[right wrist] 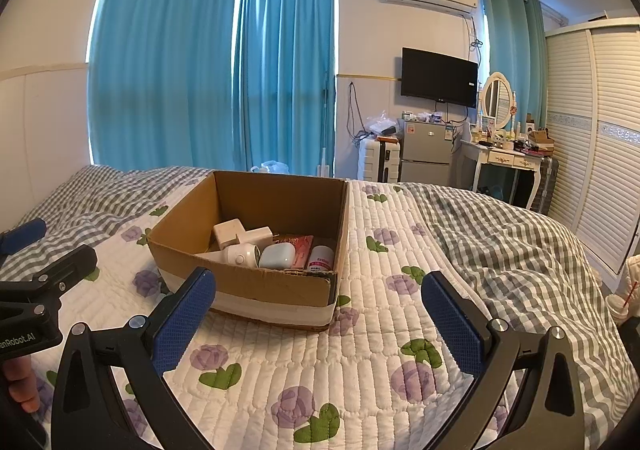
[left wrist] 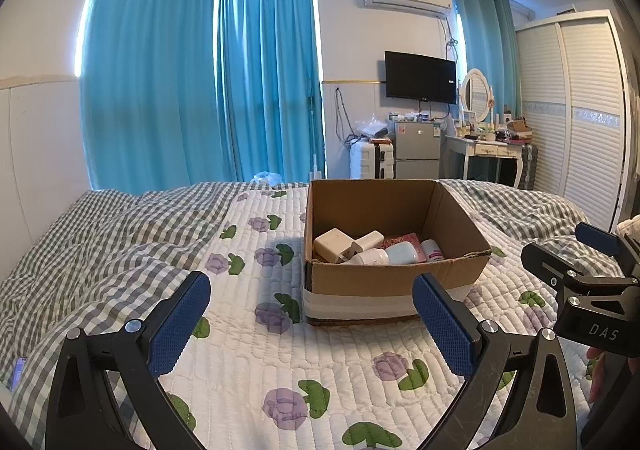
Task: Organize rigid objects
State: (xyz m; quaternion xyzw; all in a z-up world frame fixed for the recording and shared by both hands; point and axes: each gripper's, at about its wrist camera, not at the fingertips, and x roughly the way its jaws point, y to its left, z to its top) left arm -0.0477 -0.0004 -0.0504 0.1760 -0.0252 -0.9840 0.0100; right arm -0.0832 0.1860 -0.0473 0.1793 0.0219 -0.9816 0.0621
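Your left gripper [left wrist: 312, 314] fills the bottom of the left wrist view with its blue-padded fingers [left wrist: 178, 324] spread wide and nothing between them, only the flowered quilt [left wrist: 248, 350] showing in the gap. Your right gripper [right wrist: 318, 316] stands the same way in the right wrist view, splayed wide over the quilt and holding nothing. The cardboard box [left wrist: 384, 282] sits on the quilt just right of center in the left view and left of center in the right view, open at the top, with a white band around its base. Inside, along the near wall, you can see a white charger block [left wrist: 332, 244], a second white plug [left wrist: 368, 240], a round white device [left wrist: 370, 257], a pale blue case [left wrist: 402, 253], a pink packet [left wrist: 412, 240] and a small white bottle with a pink label [left wrist: 433, 250], all lying touching or crowded together. At the right edge of the left view your right gripper pokes in beside the box.
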